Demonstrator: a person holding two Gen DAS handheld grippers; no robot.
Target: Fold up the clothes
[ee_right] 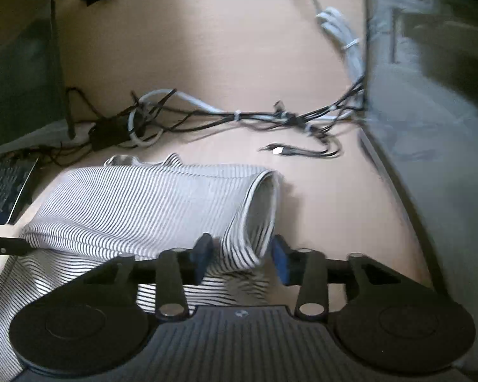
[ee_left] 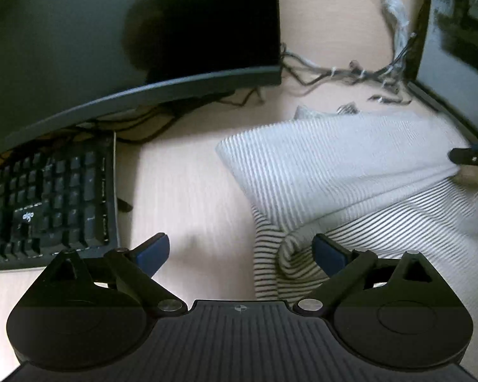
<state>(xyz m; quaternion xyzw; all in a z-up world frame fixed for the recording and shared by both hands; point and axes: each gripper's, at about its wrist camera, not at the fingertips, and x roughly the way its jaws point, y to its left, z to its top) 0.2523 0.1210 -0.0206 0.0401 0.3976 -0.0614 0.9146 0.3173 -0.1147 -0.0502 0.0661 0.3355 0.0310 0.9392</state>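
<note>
A striped shirt [ee_right: 137,203] lies partly folded on a pale wooden desk [ee_right: 213,47], its upper layer doubled over toward the monitor side and a rolled hem opening toward the right. In the left wrist view the left gripper [ee_left: 240,253] hovers at the shirt's near left edge with its blue-padded fingers [ee_left: 153,251] spread wide; the right pad sits against a bunched fold of the cloth, the left pad over bare desk, and nothing is clamped between them. In the right wrist view the right gripper [ee_right: 240,259] has its fingers [ee_right: 202,256] standing on either side of the shirt's rolled hem, with cloth between them; the pads are still somewhat apart, so whether they actually pinch the fabric cannot be told. The tip of the right gripper also shows at the right edge of the left view, at the shirt's far fold. A black keyboard [ee_left: 44,203] lies left of the shirt, under the lower edge of a dark monitor [ee_left: 127,31]. A tangle of black and white cables [ee_right: 226,117] runs across the desk behind the shirt, toward a computer case [ee_right: 430,95] on the right.
</note>
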